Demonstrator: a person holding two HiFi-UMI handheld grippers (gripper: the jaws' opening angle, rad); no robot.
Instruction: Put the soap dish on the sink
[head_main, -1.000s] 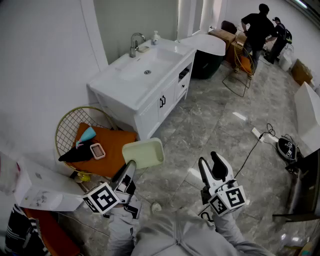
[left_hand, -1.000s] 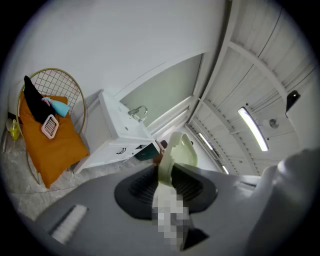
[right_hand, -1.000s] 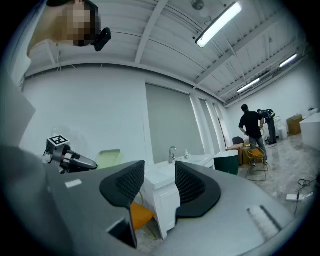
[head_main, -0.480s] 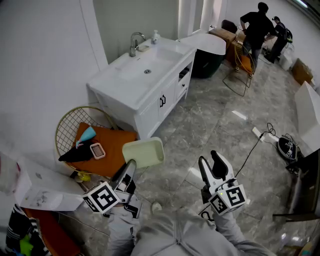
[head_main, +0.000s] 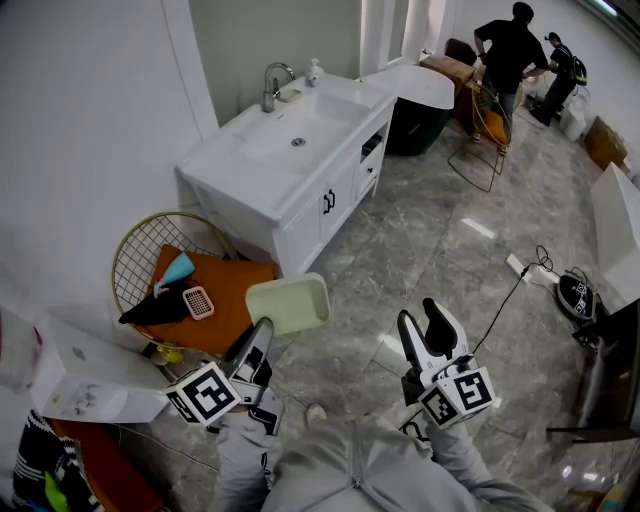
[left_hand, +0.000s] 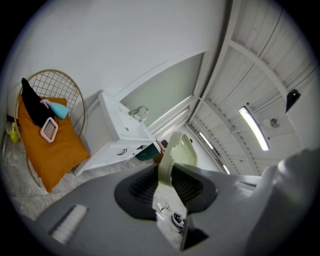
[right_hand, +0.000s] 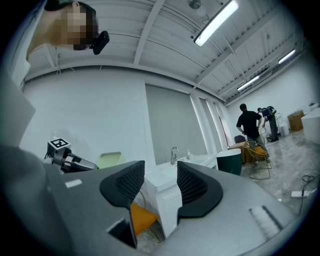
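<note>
The big white sink (head_main: 235, 160) stands by the wall, well apart from the person across the grey floor. Nearer is a round wire chair (head_main: 140, 250) with an orange cushion (head_main: 235, 290). The pale green soap dish (head_main: 288, 304) is up in the air beside that chair, pinched by its edge in the fingers of the left gripper (head_main: 262, 332). The right gripper (head_main: 420, 320) has its fingers spread with nothing between them. Almost nothing has changed: both grippers have stayed put, so the dish is no closer to the sink and the whole carry is still to do
</note>
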